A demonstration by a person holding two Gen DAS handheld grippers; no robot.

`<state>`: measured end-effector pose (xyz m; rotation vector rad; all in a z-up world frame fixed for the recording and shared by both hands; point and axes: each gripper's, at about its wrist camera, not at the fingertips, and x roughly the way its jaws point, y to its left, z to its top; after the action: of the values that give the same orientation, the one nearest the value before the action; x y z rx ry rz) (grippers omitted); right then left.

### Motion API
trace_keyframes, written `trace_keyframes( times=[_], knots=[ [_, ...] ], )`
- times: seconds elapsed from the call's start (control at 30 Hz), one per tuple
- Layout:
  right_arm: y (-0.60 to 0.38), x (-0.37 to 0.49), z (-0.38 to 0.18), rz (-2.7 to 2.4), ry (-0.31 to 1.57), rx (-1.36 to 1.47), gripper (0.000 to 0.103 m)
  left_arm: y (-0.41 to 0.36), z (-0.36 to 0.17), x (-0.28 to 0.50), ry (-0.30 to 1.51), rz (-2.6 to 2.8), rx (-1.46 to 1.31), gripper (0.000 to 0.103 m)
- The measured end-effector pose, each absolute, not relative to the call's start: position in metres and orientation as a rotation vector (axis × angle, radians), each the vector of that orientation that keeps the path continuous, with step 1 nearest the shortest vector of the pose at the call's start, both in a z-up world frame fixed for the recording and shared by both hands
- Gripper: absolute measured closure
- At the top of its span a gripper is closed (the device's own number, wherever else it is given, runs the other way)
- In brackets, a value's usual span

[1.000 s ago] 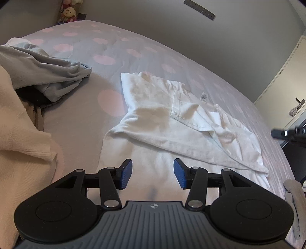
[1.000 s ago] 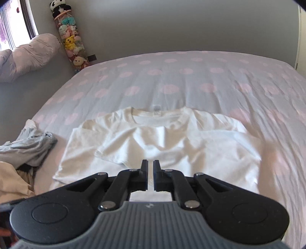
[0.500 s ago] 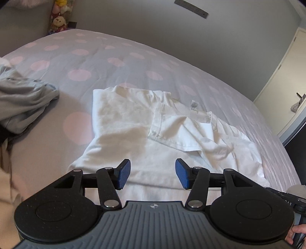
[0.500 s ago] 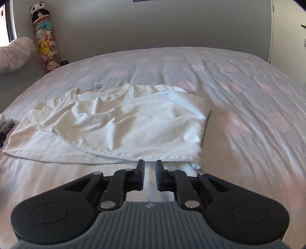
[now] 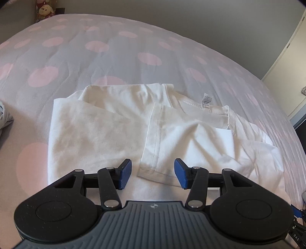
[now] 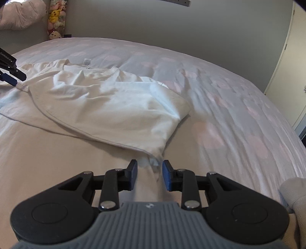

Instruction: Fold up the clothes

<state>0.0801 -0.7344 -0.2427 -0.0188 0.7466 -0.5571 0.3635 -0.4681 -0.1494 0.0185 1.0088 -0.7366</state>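
A white T-shirt (image 5: 118, 130) lies partly folded on the bed, its neck label (image 5: 207, 100) facing up. My left gripper (image 5: 153, 173) is open, its jaws either side of the hemmed edge of a folded-in sleeve (image 5: 153, 153). In the right wrist view the same shirt (image 6: 114, 103) lies ahead. My right gripper (image 6: 149, 173) is open, with the shirt's near corner (image 6: 153, 160) just in front of the gap between its fingers. The left gripper (image 6: 10, 76) shows at that view's left edge.
The bed (image 5: 95, 47) has a pale cover with pink dots. A grey garment (image 5: 4, 118) lies at the left edge. Soft toys (image 6: 55, 21) stand by the far wall. A pillow (image 6: 21, 15) is at the upper left, a door (image 6: 294, 63) at the right.
Both grippers moved closer to the shirt. My right gripper swung to the shirt's right corner and went from shut to open. My left gripper stayed open and now straddles the sleeve hem.
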Motion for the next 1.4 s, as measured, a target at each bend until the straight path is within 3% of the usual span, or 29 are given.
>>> trace_keyframes(
  times=[0.13, 0.2, 0.27, 0.43, 0.63, 1.0, 1.23, 1.4],
  knots=[
    [-0.744, 0.079, -0.235, -0.585, 0.689, 0.024, 0.072, -0.475, -0.153, 0.361, 1.011, -0.757, 0.006, 0.061],
    [-0.746, 0.080, -0.234, -0.585, 0.676, 0.032, 0.072, -0.481, -0.153, 0.360, 1.015, -0.762, 0.019, 0.078],
    [-0.747, 0.081, -0.235, -0.583, 0.672, 0.037, 0.088, -0.484, -0.150, 0.359, 1.011, -0.760, 0.019, 0.092],
    [-0.750, 0.077, -0.229, -0.580, 0.656, 0.078, 0.095, -0.482, -0.113, 0.353, 0.941, -0.767, 0.035, 0.097],
    [-0.745, 0.075, -0.223, -0.534, 0.659, 0.102, 0.097, -0.454, -0.077, 0.342, 0.923, -0.744, 0.103, 0.097],
    [-0.735, 0.083, -0.234, -0.424, 0.770, 0.116, 0.097, -0.429, -0.136, 0.337, 1.106, -0.625, 0.216, 0.095],
    [-0.742, 0.078, -0.234, -0.400, 0.843, 0.136, 0.097, -0.461, -0.100, 0.325, 1.057, -0.616, 0.425, 0.064],
    [-0.749, 0.061, -0.219, -0.444, 0.828, 0.120, 0.094, -0.517, -0.068, 0.305, 0.999, -0.791, 0.521, 0.062]
  ],
)
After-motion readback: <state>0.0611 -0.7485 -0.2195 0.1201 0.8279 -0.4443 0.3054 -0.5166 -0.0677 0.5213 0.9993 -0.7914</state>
